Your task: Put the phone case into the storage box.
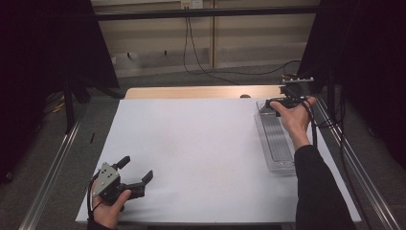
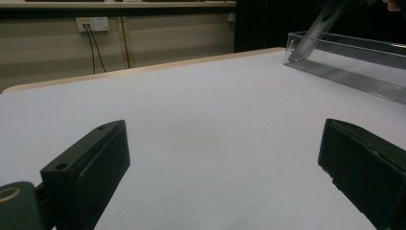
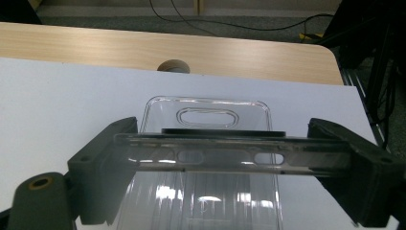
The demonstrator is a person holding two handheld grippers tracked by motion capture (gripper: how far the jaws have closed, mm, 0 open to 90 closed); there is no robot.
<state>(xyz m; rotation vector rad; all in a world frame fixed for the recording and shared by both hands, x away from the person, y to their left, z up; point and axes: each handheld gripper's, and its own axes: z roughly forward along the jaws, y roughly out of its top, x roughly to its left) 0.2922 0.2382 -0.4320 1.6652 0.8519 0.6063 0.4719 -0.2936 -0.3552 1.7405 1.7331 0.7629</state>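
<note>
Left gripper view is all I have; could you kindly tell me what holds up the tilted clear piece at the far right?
Observer: The right hand-held gripper does; its jaws press on both ends of that clear lid.
Operator: Thank you. What lies under it?
Observer: The end of a clear tray, with an oval slot in its end wall.

Right tongs [image 1: 278,102] mostly hidden behind the holding hand [image 1: 295,119] in the high view; jaw gap not readable there. Clear tray [image 3: 206,191] cut off by the bottom edge of the right gripper view. In the left gripper view, tray's [image 2: 354,62] far end runs off the right edge.
</note>
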